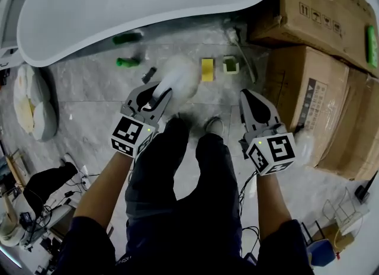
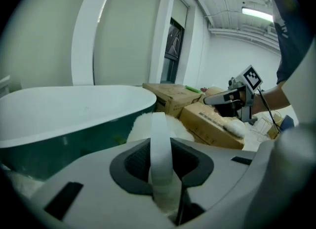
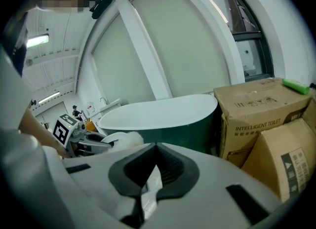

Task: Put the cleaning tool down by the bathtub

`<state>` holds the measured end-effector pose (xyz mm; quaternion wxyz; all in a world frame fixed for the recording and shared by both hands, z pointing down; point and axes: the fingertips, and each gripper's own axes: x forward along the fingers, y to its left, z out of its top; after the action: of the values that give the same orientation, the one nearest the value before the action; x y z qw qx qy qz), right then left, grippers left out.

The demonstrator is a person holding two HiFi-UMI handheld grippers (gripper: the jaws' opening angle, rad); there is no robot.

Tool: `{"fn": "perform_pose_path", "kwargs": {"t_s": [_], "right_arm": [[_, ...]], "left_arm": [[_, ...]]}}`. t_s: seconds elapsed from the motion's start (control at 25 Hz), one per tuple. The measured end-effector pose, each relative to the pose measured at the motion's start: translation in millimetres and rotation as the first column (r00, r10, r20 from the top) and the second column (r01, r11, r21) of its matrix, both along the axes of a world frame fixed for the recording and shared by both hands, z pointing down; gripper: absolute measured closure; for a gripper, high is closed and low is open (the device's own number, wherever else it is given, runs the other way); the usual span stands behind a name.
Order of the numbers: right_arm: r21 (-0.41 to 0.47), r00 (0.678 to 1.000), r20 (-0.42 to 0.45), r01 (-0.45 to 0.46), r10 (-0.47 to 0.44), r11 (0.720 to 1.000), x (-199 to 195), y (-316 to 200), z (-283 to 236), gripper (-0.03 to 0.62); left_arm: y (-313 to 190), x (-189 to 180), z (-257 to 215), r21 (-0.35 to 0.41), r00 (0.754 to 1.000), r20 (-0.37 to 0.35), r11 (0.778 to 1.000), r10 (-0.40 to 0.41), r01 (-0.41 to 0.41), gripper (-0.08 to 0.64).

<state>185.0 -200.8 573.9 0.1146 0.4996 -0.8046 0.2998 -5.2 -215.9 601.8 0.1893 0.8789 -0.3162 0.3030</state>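
The cleaning tool is a fluffy white pad with a white band. My left gripper is shut on that band and holds the pad above the marble floor, a short way in front of the white bathtub. The tub fills the left of the left gripper view, with the pad's fluff just past the jaws. My right gripper hangs to the right, shut, with nothing between its jaws. The right gripper view shows the tub ahead and the pad at the left.
Big cardboard boxes stand right of the tub. On the floor by the tub lie a yellow sponge, a small green-white item, two green bottles and a white brush. White bags lie left.
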Motion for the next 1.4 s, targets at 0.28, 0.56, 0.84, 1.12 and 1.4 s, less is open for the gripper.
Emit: {"fn": "perform_pose_path", "kwargs": {"t_s": [0.28,0.56,0.84,1.12,1.4], "right_arm": [[-0.007,1.0,-0.011,0.002,-0.003,1.0,-10,-8,98,0.589],[0.003,1.0,-0.017,0.013,-0.013,1.0,-16,-27,182,0.588],[0.01,1.0,-0.015,0.02,-0.02,1.0,-15,-53,257,0.589],[0.025,0.999,-0.013,0.038,-0.037,0.999,-13,-73,309,0.588],[0.029,0.998,-0.019,0.056,-0.056,0.998,-13,-76,337,0.588]], "left_arm": [[-9,-8,129,-0.025,0.998,0.055,1.0,0.017,-0.016,0.451],[-15,-5,235,-0.059,0.997,0.073,0.998,0.03,-0.026,0.451],[-33,-10,327,-0.072,0.991,0.127,0.997,0.048,-0.039,0.451],[-36,-18,417,-0.127,0.98,0.191,0.991,0.059,-0.034,0.451],[-26,-20,474,-0.165,0.974,0.22,0.986,0.059,-0.022,0.451]]}}
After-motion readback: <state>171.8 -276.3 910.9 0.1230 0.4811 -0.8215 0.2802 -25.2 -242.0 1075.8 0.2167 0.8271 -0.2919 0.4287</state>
